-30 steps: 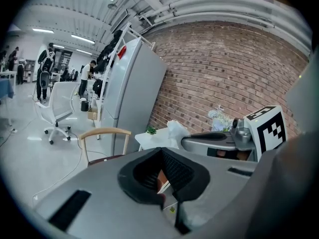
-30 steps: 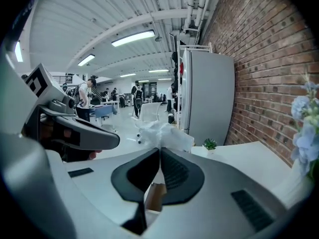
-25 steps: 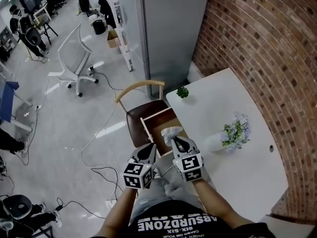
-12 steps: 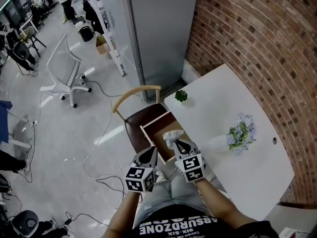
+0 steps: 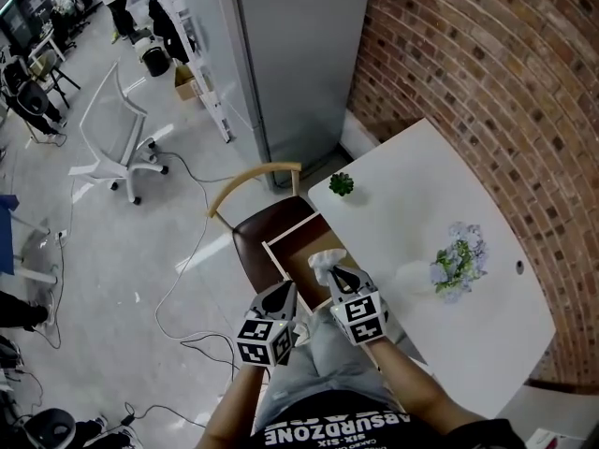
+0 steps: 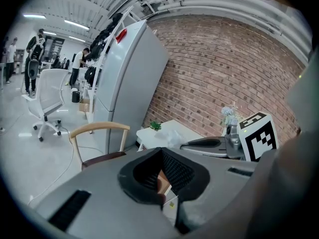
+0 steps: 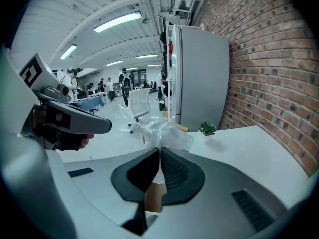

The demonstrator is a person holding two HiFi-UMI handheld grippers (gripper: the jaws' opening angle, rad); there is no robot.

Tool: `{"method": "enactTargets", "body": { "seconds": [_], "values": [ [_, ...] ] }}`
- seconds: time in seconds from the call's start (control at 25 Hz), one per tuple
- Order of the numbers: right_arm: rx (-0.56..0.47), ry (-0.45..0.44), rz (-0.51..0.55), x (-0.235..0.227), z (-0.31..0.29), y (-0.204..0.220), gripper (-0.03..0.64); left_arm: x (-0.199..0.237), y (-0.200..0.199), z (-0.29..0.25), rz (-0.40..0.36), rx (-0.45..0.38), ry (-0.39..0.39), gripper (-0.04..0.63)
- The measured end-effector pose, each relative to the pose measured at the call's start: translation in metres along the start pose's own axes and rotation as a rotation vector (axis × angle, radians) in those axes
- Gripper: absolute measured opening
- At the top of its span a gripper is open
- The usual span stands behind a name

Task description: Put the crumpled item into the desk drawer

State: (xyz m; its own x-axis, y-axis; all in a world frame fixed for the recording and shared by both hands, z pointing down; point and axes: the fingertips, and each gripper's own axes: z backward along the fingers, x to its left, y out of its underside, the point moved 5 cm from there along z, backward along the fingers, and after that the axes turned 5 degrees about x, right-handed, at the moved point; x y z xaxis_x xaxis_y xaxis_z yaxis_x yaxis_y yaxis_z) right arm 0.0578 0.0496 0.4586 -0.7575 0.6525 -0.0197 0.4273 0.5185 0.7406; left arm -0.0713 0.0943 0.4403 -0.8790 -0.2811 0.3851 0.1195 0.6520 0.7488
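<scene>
White crumpled item (image 5: 325, 258), pinched in right gripper (image 5: 334, 273) jaws, over open desk drawer (image 5: 292, 251), brown inside.

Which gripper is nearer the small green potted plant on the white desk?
Right. The right gripper, shut on the crumpled white item, is at the desk edge facing the plant; the left gripper is further back and left.

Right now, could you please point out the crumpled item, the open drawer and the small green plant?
crumpled item (image 5: 324, 259), head view, on its white bunched top.
drawer (image 5: 298, 249), head view, on its bare wooden floor.
small green plant (image 5: 342, 184), head view, on its leaves.
</scene>
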Motion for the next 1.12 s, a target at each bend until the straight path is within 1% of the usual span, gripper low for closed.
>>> {"method": "enactTargets", "body": {
  "seconds": [0.2,0.52,1.12],
  "values": [
    [0.029,-0.007,0.004,-0.009,-0.022,0.003,0.009,0.012,-0.007,-0.011,0.005,-0.004,-0.037,-0.003],
    [0.057,-0.021,0.008,-0.020,-0.046,-0.010,0.009,0.025,-0.022,-0.029,0.026,-0.001,-0.038,-0.003],
    [0.128,-0.049,0.031,-0.025,-0.086,0.006,0.009,0.047,-0.019,-0.046,0.054,0.027,-0.064,-0.003]
  ]
}}
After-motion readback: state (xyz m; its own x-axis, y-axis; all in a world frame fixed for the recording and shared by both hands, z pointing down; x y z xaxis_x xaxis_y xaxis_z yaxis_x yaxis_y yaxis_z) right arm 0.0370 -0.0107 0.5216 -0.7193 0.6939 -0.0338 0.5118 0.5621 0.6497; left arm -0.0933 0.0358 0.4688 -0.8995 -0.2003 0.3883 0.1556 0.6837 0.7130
